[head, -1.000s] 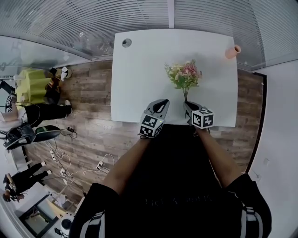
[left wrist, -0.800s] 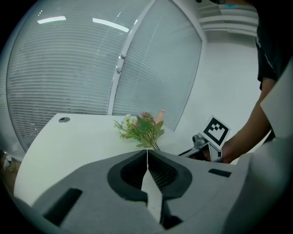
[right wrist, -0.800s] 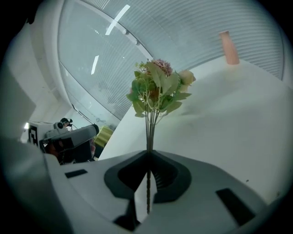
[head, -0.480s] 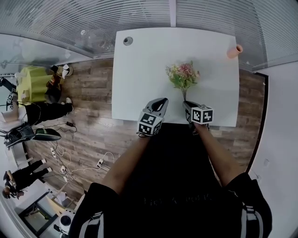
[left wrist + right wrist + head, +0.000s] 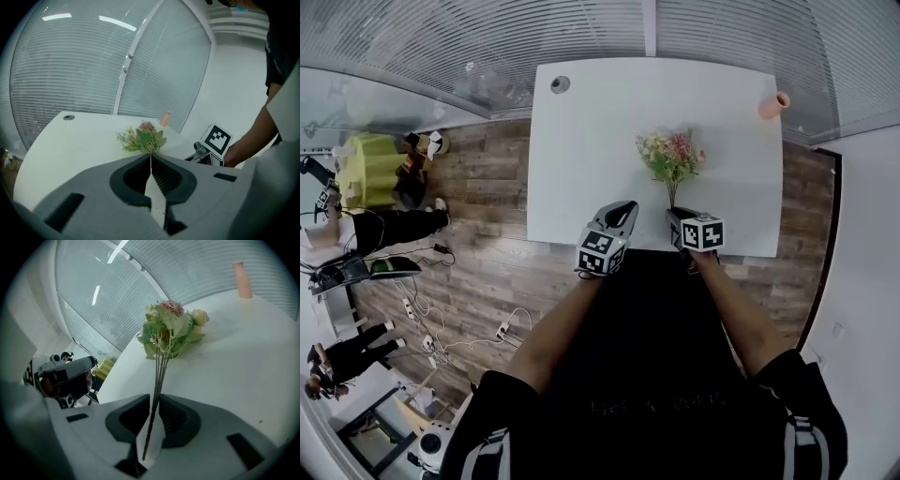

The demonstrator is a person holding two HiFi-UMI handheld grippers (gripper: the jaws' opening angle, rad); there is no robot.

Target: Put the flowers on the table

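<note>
A small bunch of flowers [image 5: 671, 157] with pink and cream blooms and green leaves hangs over the white table [image 5: 591, 141]. My right gripper [image 5: 678, 217] is shut on its thin dark stems [image 5: 156, 394], at the table's near edge. The blooms [image 5: 172, 329] point away from me over the tabletop. My left gripper [image 5: 623, 210] is shut with nothing in it, just left of the right one. The flowers [image 5: 142, 138] show beyond its jaws in the left gripper view.
A slim pink vase [image 5: 768, 104] stands at the table's far right corner and shows as the vase [image 5: 242, 279] in the right gripper view. A round cable port [image 5: 560, 84] sits at the far left corner. Blinds run behind the table. People and cables are on the wood floor [image 5: 478, 272] at left.
Both grippers and the flowers have barely shifted; the view moved slightly. The hold on the stems is unchanged.
</note>
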